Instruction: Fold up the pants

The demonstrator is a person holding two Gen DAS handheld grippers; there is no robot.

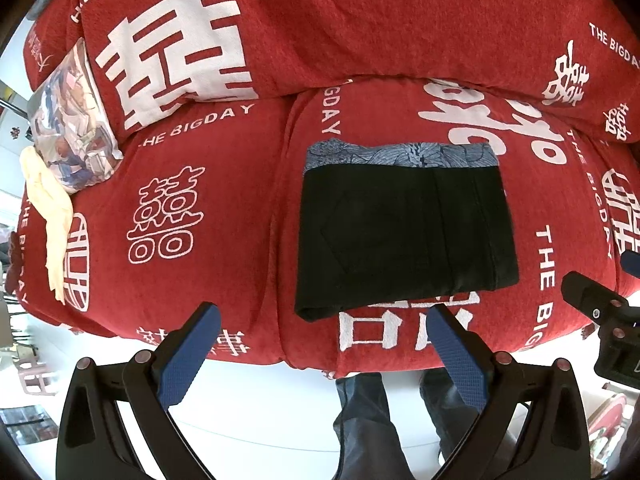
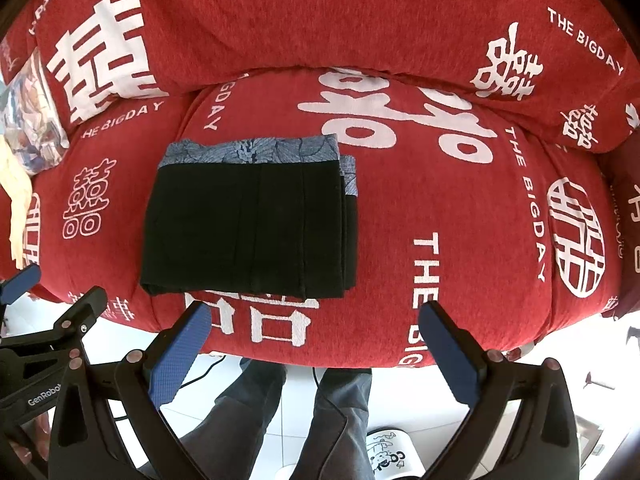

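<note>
So the pants (image 1: pixel 404 228) are sitting on the seat cushion (image 1: pixel 192 184) of the red sofa as a compact black rectangle, with the blue patterned waistband (image 1: pixel 400 154) along the edge nearest the backrest (image 1: pixel 340 20) and the thick folded edge facing the front lip of the cushion. From the right wrist view you can see several layers stacked along the side of the bundle, so I'd say the folding itself is basically done and we're at the check-and-tidy stage. Left gripper (image 1: pixel 324 344) is wide open with nothing in it, hanging just off the front of the cushion, clear of the pants. Right gripper (image 2: pixel 316 340) is the same deal: spread open, empty, pulled back past the cushion's front edge, not touching the fabric. If anything's left, my guess is a light press or a nudge on the layered side edge, where the layers look slightly offset, to square it up. Otherwise just leave it alone, since grabbing one layer could drag the stack apart. There's a printed pillow (image 1: pixel 76 120) way off toward the sofa's far end, not in the way.
</note>
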